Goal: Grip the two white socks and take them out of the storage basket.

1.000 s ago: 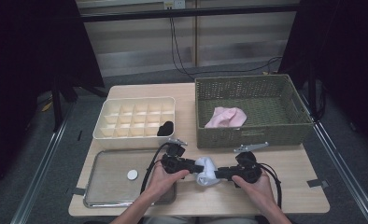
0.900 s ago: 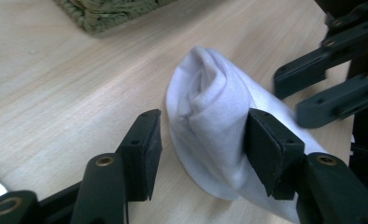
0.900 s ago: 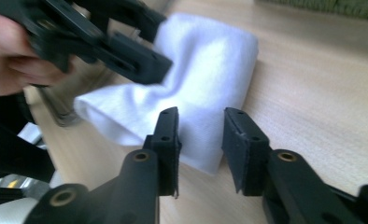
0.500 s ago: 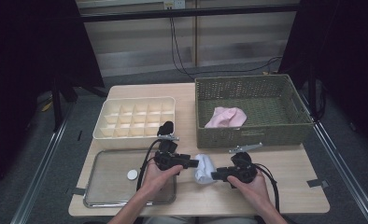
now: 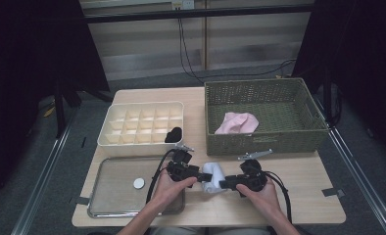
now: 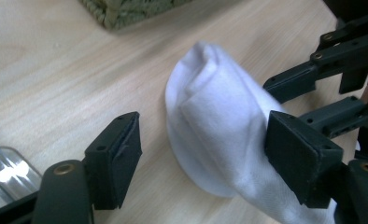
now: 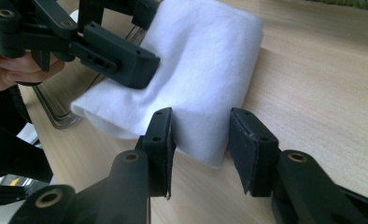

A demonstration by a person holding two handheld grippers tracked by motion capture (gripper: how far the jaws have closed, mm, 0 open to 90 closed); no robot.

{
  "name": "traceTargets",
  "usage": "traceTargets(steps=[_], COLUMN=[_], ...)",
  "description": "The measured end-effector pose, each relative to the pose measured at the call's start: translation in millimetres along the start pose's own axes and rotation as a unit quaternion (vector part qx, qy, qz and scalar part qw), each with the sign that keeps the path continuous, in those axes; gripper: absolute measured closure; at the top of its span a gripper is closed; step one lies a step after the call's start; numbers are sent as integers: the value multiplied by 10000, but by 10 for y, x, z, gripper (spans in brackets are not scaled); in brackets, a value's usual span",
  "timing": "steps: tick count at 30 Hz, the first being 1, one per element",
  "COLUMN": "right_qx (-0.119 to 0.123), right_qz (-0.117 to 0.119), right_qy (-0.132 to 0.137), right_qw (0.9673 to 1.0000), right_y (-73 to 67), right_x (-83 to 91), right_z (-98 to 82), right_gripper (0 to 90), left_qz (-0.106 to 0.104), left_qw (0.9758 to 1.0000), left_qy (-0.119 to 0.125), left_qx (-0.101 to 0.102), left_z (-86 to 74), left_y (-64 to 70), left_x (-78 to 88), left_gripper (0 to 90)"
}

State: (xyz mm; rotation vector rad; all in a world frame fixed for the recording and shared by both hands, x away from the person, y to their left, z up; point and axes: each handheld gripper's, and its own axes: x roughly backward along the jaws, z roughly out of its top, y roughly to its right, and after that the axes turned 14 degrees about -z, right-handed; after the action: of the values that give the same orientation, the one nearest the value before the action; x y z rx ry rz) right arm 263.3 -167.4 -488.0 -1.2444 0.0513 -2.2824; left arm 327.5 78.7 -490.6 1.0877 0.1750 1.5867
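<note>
Hands come in at the near edge of the worktop, each with a tool, in front of the green woven basket (image 5: 259, 144), which serves as the landmark here. The white cloth (image 5: 213, 176) lies folded into a compact bundle on the bare wood just before the basket's front left corner, between the two tools.

The left tool (image 6: 201, 154) has just been opening its jaws. They stand wide apart with the bundle between them and do not pinch it. The right tool (image 7: 201, 135) has also been opening. Its jaws flank one edge of the cloth loosely, with no squeeze that I can make out.

The folding therefore looks finished and the cloth released. Picking the bundle up and stowing it seems to be what is left.

Left of the basket, a metal tray (image 5: 117, 196) holds a small white disc (image 5: 139, 183). Beyond it a cream divider box (image 5: 142, 125) has a black roll (image 5: 173, 134) in the near compartment closest to the basket. A pink cloth (image 5: 237, 122) waits inside the basket, probably the next piece.
</note>
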Motion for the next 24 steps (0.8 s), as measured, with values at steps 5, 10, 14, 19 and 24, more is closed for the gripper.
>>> traceTargets(steps=[5,10,14,19,24], right_qx=[25,29,11,-3,28], right_qz=[-25,-12,-15,34,18], right_qy=[-13,-38,-65,-109,-94], right_qw=[10000,10000,10000,9999,10000], right_y=[-3,20,33,28,20], right_x=[-10,-26,-50,-74,-80], right_z=[-1,-9,-29,-36,-43], right_gripper=[663,705,721,734,734], left_qz=[-28,-150,-270,-440,-630], left_qw=[10000,9998,9995,9988,9980], left_qy=[9,59,82,140,80], left_qx=[-8,-65,-109,-159,-81], left_z=[-33,-41,-56,-82,-74], left_y=[-7,-16,-18,1,-5], left_x=[-28,-47,-65,-113,-145], left_gripper=[285,289,309,339,423])
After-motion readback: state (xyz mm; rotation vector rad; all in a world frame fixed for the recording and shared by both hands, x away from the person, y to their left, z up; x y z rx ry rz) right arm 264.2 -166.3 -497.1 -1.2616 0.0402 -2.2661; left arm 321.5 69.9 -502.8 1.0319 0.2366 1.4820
